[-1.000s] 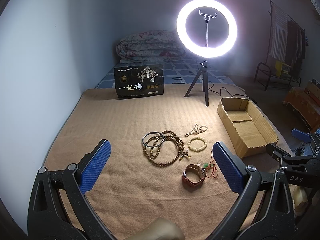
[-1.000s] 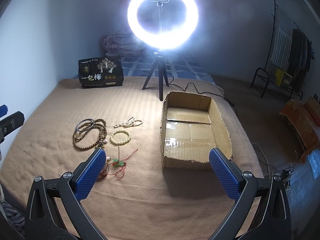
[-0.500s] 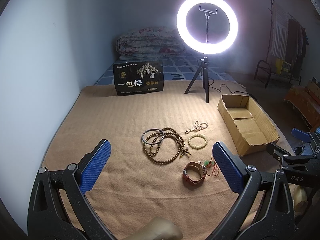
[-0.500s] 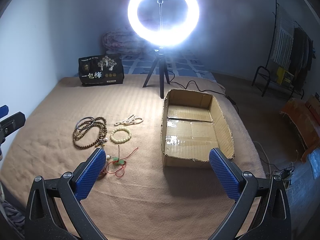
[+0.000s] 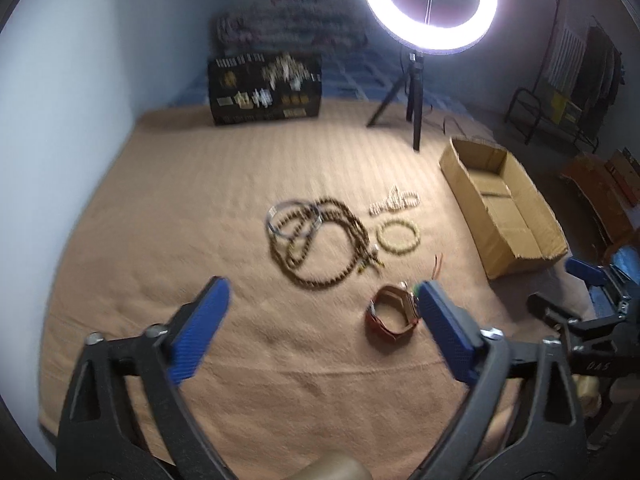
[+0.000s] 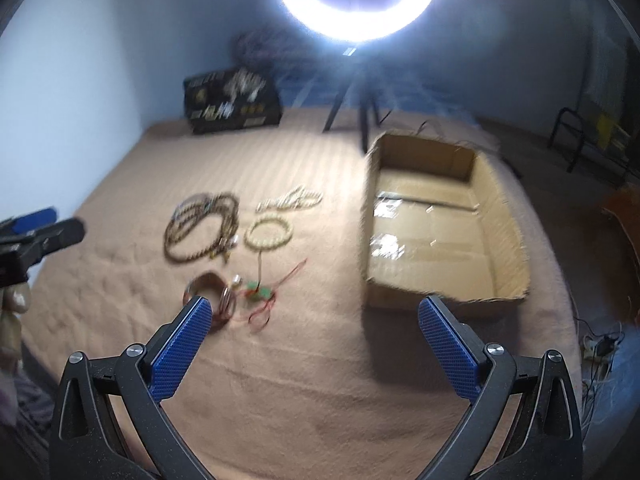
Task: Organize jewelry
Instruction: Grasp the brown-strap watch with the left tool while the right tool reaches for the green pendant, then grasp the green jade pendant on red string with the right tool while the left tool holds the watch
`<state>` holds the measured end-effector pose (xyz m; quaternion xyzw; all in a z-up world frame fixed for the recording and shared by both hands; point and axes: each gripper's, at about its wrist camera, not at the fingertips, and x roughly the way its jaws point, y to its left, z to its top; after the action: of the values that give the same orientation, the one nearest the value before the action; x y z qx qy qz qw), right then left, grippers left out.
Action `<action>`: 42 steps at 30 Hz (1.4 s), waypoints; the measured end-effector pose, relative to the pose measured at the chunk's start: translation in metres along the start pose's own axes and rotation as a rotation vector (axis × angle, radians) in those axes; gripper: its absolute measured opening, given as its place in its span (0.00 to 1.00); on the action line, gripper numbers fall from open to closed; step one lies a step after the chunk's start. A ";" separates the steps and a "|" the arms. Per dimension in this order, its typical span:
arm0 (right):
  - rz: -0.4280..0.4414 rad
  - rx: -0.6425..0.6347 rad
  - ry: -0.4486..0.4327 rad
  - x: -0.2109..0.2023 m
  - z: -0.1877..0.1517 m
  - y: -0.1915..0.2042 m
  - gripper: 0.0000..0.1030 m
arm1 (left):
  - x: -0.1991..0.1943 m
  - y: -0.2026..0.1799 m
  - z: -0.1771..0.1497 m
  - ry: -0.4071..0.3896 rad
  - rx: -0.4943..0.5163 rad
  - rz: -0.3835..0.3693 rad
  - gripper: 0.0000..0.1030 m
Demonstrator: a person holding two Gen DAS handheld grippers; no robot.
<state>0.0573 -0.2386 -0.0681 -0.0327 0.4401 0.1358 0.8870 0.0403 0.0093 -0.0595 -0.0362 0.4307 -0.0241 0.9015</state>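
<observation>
Left tongs [image 5: 322, 312] closing on nothing, right tongs [image 6: 314, 328] wide and empty. Jewelry lies on the tan blanket [image 5: 200, 200]: the brown leather band [image 5: 394, 316] sits just beside the tangled red cord charm [image 6: 262, 294]. A grab could snag both, short of the open cardboard box [image 6: 444, 220].

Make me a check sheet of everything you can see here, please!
Surface: tan blanket.
Job's things: brown bead necklace, pale bead bracelet, white bead string, metal bangles, leather strap, red cord charm, empty cardboard box.
Clutter: black printed box.
Grippers: left gripper closing, nothing between; right gripper open, empty.
Cables: black lead behind tripod.
Surroundings: ring light, clothes rack.
</observation>
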 end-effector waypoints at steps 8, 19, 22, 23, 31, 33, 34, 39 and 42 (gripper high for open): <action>0.153 -0.136 0.126 0.034 0.018 0.013 0.69 | 0.048 -0.011 -0.005 0.213 -0.015 -0.110 0.52; 0.205 -0.262 0.293 0.085 0.018 0.031 0.31 | 0.085 -0.022 -0.003 0.305 -0.016 -0.175 0.40; 0.195 -0.295 0.306 0.089 0.017 0.031 0.28 | 0.100 -0.021 -0.007 0.354 -0.040 -0.190 0.34; 0.190 -0.306 0.311 0.093 0.017 0.032 0.28 | 0.105 -0.020 -0.007 0.367 -0.044 -0.191 0.34; 0.159 -0.344 0.337 0.115 0.017 0.034 0.28 | 0.132 -0.017 -0.011 0.420 -0.060 -0.170 0.26; 0.151 -0.359 0.341 0.118 0.016 0.036 0.28 | 0.137 -0.016 -0.012 0.433 -0.072 -0.183 0.25; 0.150 -0.365 0.345 0.119 0.016 0.036 0.28 | 0.139 -0.017 -0.013 0.437 -0.071 -0.187 0.24; 0.142 -0.381 0.356 0.126 0.013 0.037 0.28 | 0.144 -0.020 -0.014 0.450 -0.078 -0.212 0.12; 0.147 -0.372 0.364 0.132 0.013 0.037 0.28 | 0.144 -0.019 -0.014 0.452 -0.090 -0.214 0.12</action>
<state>0.1329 -0.1732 -0.1623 -0.1867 0.5609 0.2703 0.7599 0.1194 -0.0208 -0.1784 -0.1153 0.6157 -0.1080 0.7720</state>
